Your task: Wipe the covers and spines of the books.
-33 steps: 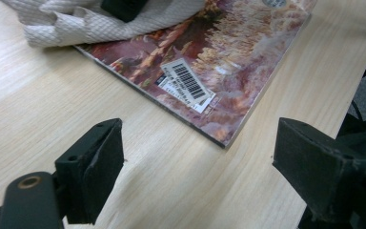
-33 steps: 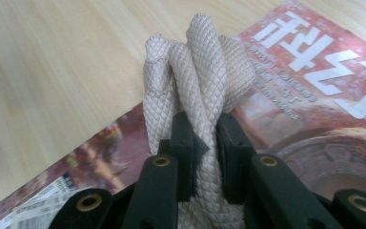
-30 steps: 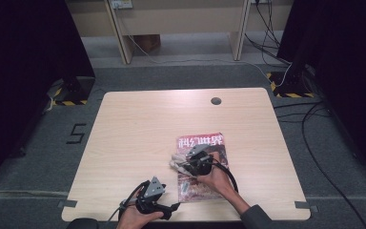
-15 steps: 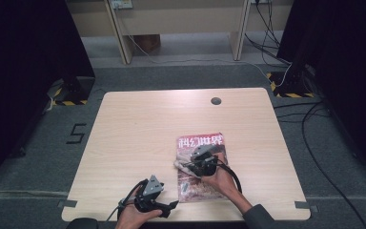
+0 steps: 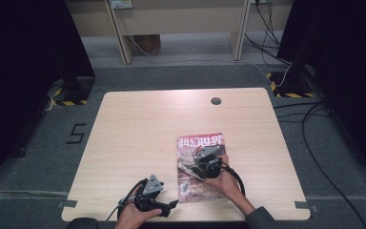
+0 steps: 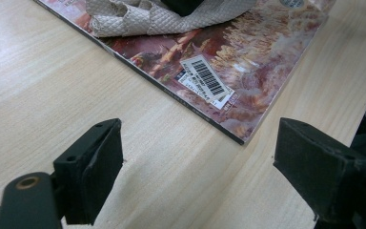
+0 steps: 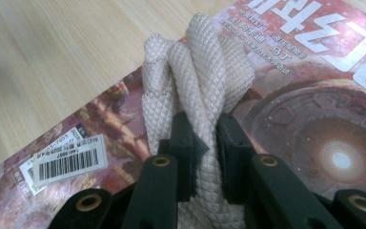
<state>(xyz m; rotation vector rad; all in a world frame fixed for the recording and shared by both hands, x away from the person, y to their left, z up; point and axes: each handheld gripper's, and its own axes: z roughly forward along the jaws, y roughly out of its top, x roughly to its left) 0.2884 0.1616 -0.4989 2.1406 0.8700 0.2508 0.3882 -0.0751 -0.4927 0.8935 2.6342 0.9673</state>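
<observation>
Magazine (image 5: pixel 201 164) shifted slightly; right gripper (image 7: pixel 204 138) clamps rope (image 7: pixel 195 81).

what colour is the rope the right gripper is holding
Off-white, with a fine woven diamond texture. The rope shows best in the right gripper view, pinched by the right gripper.

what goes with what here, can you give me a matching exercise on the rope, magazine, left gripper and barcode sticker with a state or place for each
Things:
1. cream braided rope
2. magazine
3. left gripper
4. barcode sticker

States or places:
A. jaws wide apart over bare table
B. stuck on the cover near a corner
C. pinched between the jaws of the right gripper
D. lying flat on the wooden table

Pairs: 1-C, 2-D, 3-A, 4-B
</observation>
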